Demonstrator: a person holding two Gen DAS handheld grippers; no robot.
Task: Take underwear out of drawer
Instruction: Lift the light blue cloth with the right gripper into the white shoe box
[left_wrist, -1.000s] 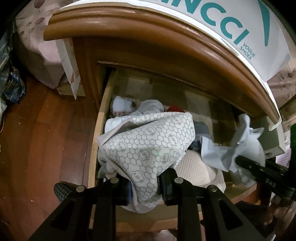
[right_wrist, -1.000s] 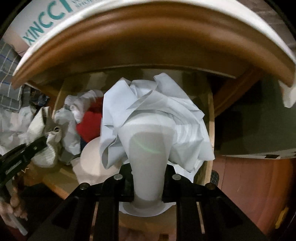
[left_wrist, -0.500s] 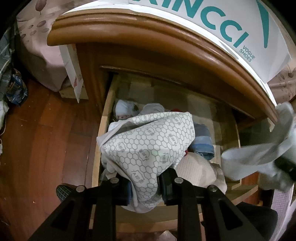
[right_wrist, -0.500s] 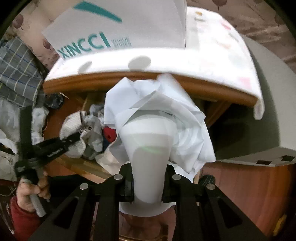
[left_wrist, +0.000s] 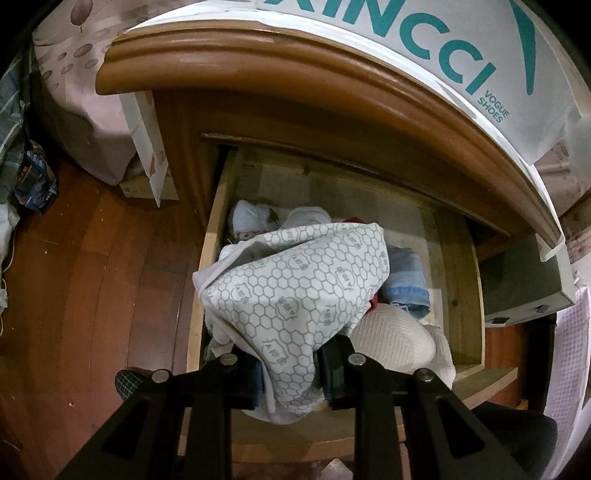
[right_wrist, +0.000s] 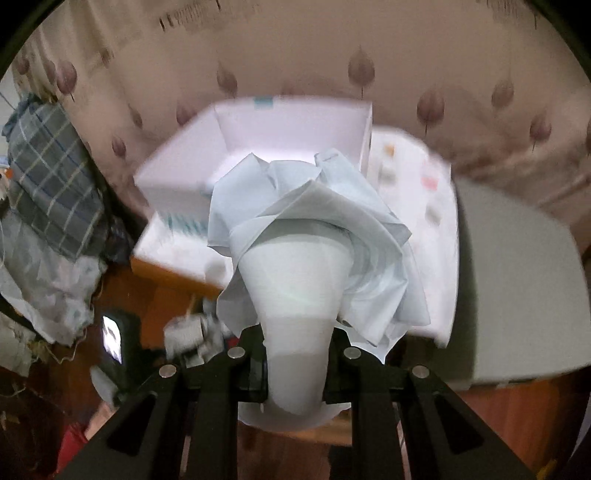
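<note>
Left gripper (left_wrist: 286, 373) clamped on honeycomb-print underwear (left_wrist: 295, 291), bunched over the drawer's (left_wrist: 461, 295) front-left corner; not yet out. More garments lie toward its right side. Right gripper (right_wrist: 295, 369) clamped on pale blue underwear (right_wrist: 314, 258), held high above the cabinet top (right_wrist: 166, 271); judged clear of the drawer.
</note>
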